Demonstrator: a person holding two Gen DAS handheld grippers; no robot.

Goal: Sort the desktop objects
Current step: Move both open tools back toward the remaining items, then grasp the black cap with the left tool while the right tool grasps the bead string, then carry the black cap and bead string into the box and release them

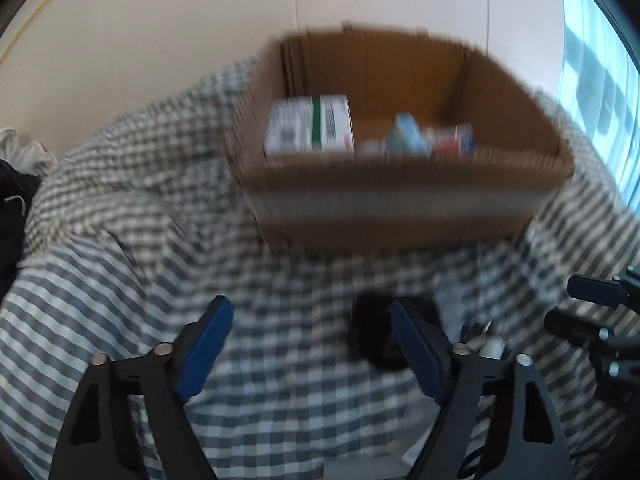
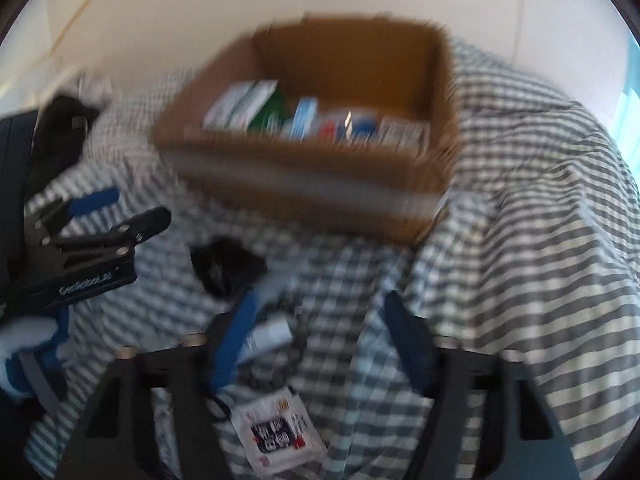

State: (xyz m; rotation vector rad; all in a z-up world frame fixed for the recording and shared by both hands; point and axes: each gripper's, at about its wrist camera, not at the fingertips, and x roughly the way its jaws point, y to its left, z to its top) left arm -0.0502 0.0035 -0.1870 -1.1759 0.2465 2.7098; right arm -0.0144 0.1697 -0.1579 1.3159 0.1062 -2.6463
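A cardboard box [image 1: 400, 200] sits open-topped on a checked cloth [image 1: 120, 200], its long side running across both views, small packets [image 2: 312, 120] jumbled inside. The left gripper [image 1: 312, 344] hangs over the cloth with fingers well apart, a black object [image 1: 372, 336] just beyond its right finger. The right gripper [image 2: 320, 336] also has fingers apart, gripping nothing, above a white sachet [image 2: 280, 436] and a white tube [image 2: 268, 338].

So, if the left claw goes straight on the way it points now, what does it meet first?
Probably the grey-and-white checked cloth between its open fingers. The small black object lies just inside the right finger, so it may be touched too. The brown cardboard box is farther away. Blur makes depth unsure.
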